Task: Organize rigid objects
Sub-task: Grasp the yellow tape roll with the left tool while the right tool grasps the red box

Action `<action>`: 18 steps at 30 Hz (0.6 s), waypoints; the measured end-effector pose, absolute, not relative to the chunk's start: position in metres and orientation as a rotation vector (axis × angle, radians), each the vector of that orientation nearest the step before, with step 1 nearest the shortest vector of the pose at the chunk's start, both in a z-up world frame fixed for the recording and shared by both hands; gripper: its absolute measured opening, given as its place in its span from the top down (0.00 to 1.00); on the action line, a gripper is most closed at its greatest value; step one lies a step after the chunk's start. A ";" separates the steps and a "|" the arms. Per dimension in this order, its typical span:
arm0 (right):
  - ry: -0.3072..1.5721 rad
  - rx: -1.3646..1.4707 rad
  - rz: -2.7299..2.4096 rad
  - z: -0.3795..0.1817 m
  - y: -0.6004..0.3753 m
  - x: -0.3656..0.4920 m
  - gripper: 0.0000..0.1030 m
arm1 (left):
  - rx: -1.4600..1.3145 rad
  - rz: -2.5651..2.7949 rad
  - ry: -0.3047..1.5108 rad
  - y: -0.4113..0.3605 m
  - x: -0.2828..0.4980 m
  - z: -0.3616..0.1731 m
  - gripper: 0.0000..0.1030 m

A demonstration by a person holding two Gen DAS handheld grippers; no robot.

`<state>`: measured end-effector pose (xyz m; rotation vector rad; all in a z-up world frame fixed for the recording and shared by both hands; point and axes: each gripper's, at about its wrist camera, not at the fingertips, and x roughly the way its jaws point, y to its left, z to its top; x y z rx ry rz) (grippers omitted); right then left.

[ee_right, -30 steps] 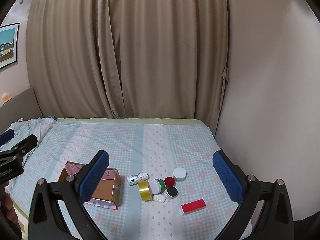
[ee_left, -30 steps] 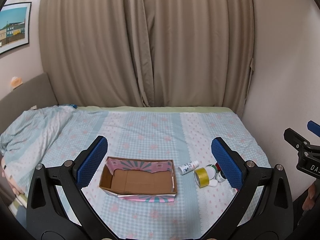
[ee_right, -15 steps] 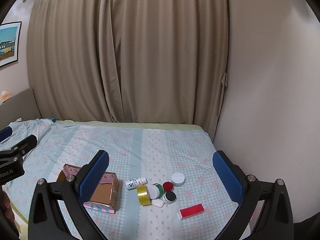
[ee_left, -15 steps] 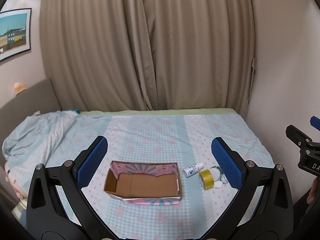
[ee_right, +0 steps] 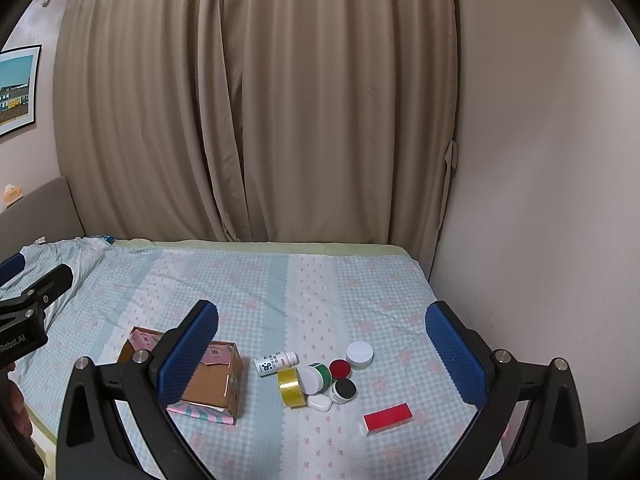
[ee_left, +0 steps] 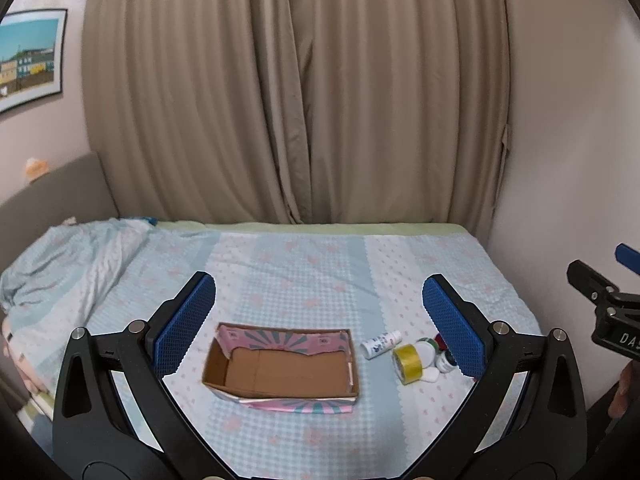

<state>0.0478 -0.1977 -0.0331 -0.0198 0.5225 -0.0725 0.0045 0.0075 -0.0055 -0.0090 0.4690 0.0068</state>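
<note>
An open cardboard box (ee_left: 280,364) with pink patterned sides lies on the bed; it also shows in the right wrist view (ee_right: 208,380). To its right lies a cluster: a white bottle (ee_right: 276,363), a yellow tape roll (ee_right: 289,388), a green-rimmed jar (ee_right: 316,378), a red lid (ee_right: 340,368), a white jar (ee_right: 359,354), a black-lidded jar (ee_right: 343,390), a small white case (ee_right: 319,402) and a red box (ee_right: 387,418). My left gripper (ee_left: 320,320) is open and empty above the box. My right gripper (ee_right: 322,344) is open and empty above the cluster.
The bed has a light blue checked sheet (ee_left: 304,280). A crumpled blanket (ee_left: 60,264) lies at the left. Beige curtains (ee_left: 300,92) hang behind the bed and a wall (ee_right: 540,200) borders its right side. A grey headboard (ee_left: 48,188) stands at the left.
Both grippers have pulled back and tilted up a little, so the box and the cluster sit slightly lower and smaller in view. Both grippers stay open and empty.
</note>
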 end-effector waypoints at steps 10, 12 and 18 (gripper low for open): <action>0.561 0.021 -0.113 -0.047 -0.192 0.046 0.00 | 0.026 -0.055 0.556 0.003 0.032 -0.021 0.00; 0.589 0.033 -0.159 -0.054 -0.195 0.047 0.00 | 0.017 -0.102 0.604 -0.004 0.045 -0.033 0.00; 0.694 0.088 -0.253 -0.085 -0.222 0.053 0.00 | -0.009 -0.186 0.738 -0.045 0.089 -0.082 0.00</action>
